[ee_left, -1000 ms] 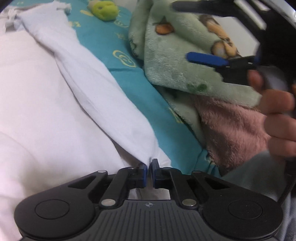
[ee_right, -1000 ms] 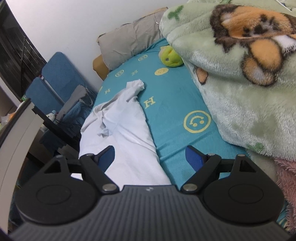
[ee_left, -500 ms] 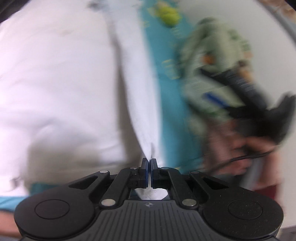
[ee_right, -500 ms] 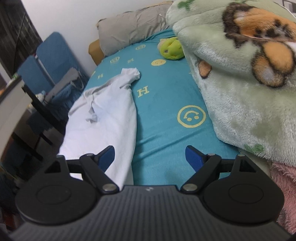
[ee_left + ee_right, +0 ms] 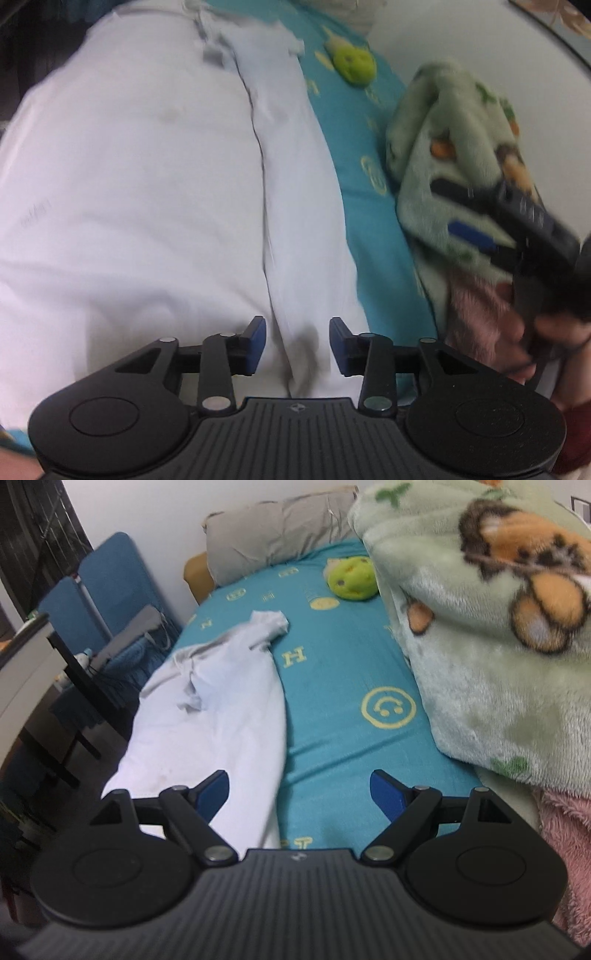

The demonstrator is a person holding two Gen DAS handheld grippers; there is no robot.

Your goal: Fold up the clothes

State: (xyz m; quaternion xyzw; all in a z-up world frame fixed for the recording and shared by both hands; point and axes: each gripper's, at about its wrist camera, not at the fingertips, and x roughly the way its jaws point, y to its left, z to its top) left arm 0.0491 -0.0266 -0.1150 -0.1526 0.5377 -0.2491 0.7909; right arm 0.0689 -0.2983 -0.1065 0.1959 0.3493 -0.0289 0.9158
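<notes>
Left gripper [image 5: 297,341] opening over a smooth, folded white garment [image 5: 155,192]; right gripper [image 5: 299,795] wide apart.

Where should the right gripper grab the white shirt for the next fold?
Probably the shirt's long right edge beside the bare teal sheet, coming in low from the sheet side. That edge lies flat and clear there, while the far end is bunched. The right gripper is open and empty, close to that edge.

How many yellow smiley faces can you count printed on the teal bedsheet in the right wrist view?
2. One smiley face lies midway down the bedsheet, beside the green blanket. The other sits by the green toy. The blanket may hide more.
</notes>
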